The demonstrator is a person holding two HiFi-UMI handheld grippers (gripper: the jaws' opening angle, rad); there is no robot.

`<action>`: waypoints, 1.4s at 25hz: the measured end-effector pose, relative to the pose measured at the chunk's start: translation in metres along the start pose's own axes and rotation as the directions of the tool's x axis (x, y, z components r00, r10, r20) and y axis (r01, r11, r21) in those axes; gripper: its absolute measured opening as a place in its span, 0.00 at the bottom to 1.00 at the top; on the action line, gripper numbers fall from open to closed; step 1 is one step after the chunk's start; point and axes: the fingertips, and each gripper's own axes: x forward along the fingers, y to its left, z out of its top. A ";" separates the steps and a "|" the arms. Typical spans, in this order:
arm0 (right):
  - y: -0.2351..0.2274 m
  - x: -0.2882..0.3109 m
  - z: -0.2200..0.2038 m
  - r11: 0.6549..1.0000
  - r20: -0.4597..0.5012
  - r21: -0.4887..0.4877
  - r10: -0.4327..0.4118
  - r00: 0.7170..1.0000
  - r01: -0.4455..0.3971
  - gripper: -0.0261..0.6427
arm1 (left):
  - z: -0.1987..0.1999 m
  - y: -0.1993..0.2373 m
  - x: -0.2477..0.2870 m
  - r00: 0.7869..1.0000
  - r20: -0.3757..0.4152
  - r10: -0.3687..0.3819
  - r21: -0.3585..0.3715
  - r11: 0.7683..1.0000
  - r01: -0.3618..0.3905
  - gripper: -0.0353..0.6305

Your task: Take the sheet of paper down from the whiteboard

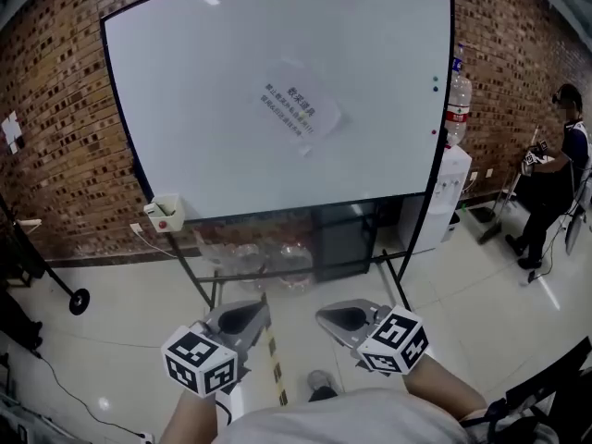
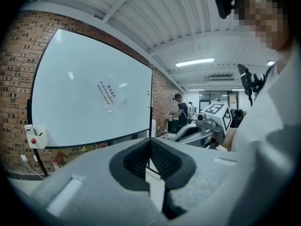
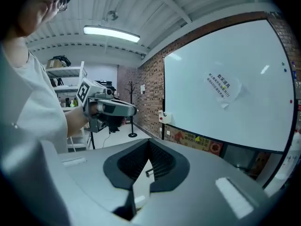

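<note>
I'm holding both tools low and close to my body. The left gripper (image 1: pixel 252 313) and right gripper (image 1: pixel 335 318) sit side by side, noses angled a little down toward the floor. Each gripper view shows its jaws pressed together with nothing between them. That looks like a carry posture to me, tucked in because I'm standing well back from the whiteboard (image 1: pixel 203 109).

The sheet of paper (image 1: pixel 298 107) is up on the board, just right of centre in the upper half. It hangs tilted with printed lines across it. I can't tell what fixes it there. The white surface around it is bare on every side, so I judge either tool can come at an edge freely, and the lower corner looks the easiest way in.

Down low, the stand's legs (image 1: pixel 400 285) splay toward me, so I want my feet clear of them. A small box (image 1: pixel 165 213) hangs at the board's lower left corner. The water dispenser (image 1: pixel 449 178) crowds the right edge. A seated person (image 1: pixel 555 183) is well off to the right.
</note>
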 end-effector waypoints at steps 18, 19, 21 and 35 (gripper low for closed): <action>-0.415 0.188 0.097 0.997 0.109 -0.074 -0.010 0.994 0.019 0.04 | 0.102 0.313 0.302 0.996 0.043 0.077 0.013 0.997 -0.078 0.06; -0.422 0.193 0.098 0.997 0.110 -0.075 -0.023 0.994 0.032 0.04 | 0.103 0.321 0.306 0.996 0.045 0.074 0.017 0.997 -0.075 0.06; -0.436 0.201 0.102 0.996 0.111 -0.076 -0.043 0.993 0.051 0.04 | 0.106 0.333 0.313 0.997 0.045 0.062 0.028 0.998 -0.063 0.06; -0.526 0.248 0.184 0.968 0.228 -0.124 -0.184 0.956 0.216 0.04 | 0.154 0.429 0.371 0.995 0.079 -0.067 0.070 0.996 0.062 0.06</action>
